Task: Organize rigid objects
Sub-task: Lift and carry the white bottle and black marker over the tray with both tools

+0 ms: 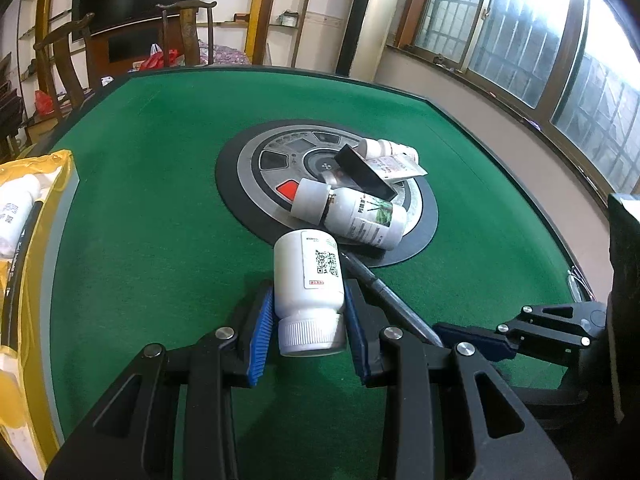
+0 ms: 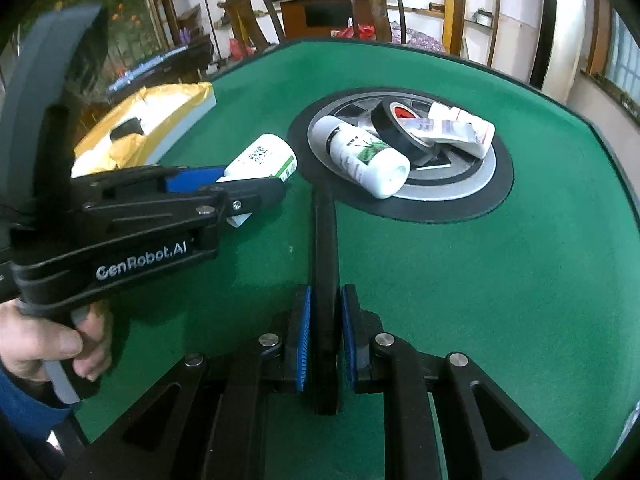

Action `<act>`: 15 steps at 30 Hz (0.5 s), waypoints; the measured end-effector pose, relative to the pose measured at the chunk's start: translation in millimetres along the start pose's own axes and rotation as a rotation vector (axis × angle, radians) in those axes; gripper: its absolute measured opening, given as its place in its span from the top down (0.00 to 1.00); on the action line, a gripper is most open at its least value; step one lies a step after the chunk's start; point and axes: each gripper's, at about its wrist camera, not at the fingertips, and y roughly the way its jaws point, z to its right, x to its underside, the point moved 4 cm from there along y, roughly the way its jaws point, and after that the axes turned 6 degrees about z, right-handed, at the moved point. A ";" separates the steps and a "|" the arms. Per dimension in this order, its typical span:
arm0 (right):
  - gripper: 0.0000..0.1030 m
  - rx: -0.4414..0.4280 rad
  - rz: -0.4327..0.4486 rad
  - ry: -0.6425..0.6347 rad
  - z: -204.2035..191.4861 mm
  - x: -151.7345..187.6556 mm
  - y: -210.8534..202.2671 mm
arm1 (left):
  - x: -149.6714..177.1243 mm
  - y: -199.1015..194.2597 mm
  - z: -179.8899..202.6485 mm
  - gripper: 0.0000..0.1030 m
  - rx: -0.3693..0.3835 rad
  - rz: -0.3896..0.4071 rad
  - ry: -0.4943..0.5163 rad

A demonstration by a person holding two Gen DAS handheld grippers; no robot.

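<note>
My left gripper [image 1: 309,312] is shut on a white pill bottle [image 1: 308,276] with a QR label, cap toward the camera, held above the green table [image 1: 140,160]. It also shows in the right wrist view [image 2: 264,158]. My right gripper [image 2: 326,312] is shut on a black pen [image 2: 325,260], also seen in the left wrist view [image 1: 384,292]. On the round centre panel [image 2: 460,188] lie a labelled white bottle [image 2: 364,158], a roll of black tape [image 2: 400,130] and a smaller white bottle [image 2: 468,128].
A yellow bag-lined box [image 1: 28,240] stands at the table's left edge and holds a white bottle [image 1: 16,208]. Wooden chairs [image 1: 188,28] stand beyond the far edge. Windows [image 1: 540,40] run along the right wall.
</note>
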 end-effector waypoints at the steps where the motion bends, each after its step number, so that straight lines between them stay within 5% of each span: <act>1: 0.87 0.015 -0.006 -0.012 -2.1 -1.7 2.1 | -0.1 -0.5 -0.2 0.70 -0.001 0.003 -0.002; 7: 0.88 0.049 0.008 -0.025 -7.6 -2.0 5.3 | -1.4 -2.9 -5.3 0.70 -0.042 0.021 -0.002; 15: 0.88 -0.078 0.185 0.101 16.3 -11.0 -28.2 | -3.5 -3.8 -7.2 0.70 -0.050 0.035 -0.005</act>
